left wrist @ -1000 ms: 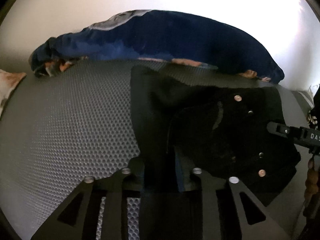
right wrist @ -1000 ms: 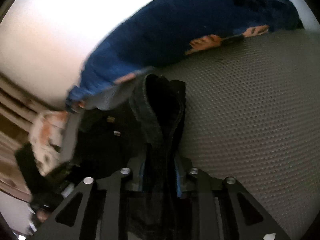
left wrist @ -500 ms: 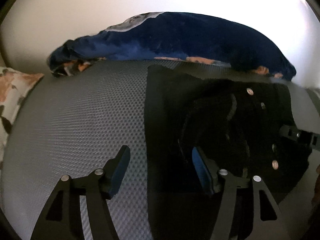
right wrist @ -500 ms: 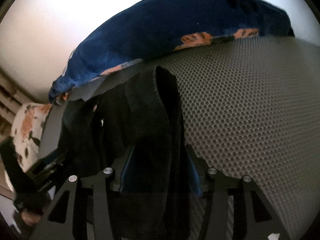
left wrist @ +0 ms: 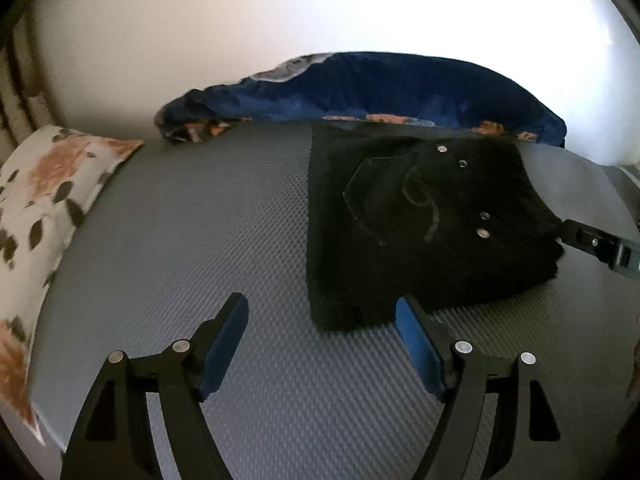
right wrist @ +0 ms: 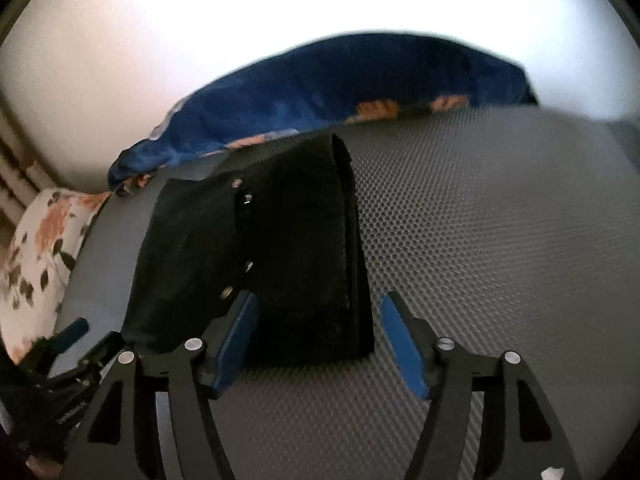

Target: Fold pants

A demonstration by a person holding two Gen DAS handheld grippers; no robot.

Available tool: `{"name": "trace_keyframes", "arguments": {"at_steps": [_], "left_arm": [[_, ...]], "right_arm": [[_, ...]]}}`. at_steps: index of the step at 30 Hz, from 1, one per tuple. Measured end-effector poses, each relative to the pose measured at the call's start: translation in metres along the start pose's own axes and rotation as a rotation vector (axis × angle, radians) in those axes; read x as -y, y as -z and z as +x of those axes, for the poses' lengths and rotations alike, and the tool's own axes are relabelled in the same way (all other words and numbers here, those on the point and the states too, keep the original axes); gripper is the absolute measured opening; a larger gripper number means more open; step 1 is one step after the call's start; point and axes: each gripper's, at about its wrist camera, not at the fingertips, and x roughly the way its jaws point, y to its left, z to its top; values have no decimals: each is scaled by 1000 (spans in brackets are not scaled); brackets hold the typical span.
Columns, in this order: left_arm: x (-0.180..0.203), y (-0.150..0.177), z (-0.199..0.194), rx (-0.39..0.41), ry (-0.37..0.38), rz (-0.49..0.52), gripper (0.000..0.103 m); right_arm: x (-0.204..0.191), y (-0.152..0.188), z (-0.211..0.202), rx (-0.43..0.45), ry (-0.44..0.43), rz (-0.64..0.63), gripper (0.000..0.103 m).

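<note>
Where the grey mat (left wrist: 192,240) runs toward its left edge, we see bare room as far as the floral pillow (left wrist: 44,200), and more open mat to the right of the black pants (left wrist: 420,232). Those lie folded near the far edge, just in front of the blue blanket (left wrist: 380,84). Our left gripper (left wrist: 320,312) stands wide, its jaws having just been opening, nothing between them. Our right gripper (right wrist: 316,312) has likewise just been opening; the pants' near end lies between its blue pads (right wrist: 400,340), unpressed.
</note>
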Motion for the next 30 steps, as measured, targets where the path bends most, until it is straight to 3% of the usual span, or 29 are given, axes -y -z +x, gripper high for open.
{"name": "trace_keyframes", "arguments": {"at_steps": [8,14,30], "left_arm": [[-6,32,-58,52,-18,-74,77],[-10,50,-82,75,-39,-93,77],[-10,76,-92,73,-65,-102,77]], "right_arm": [[-40,37,-58,98,35,-105,79],[-59,54,-79,121,32,-140,86],[-71,82,-90,116,49,-147,94]]}}
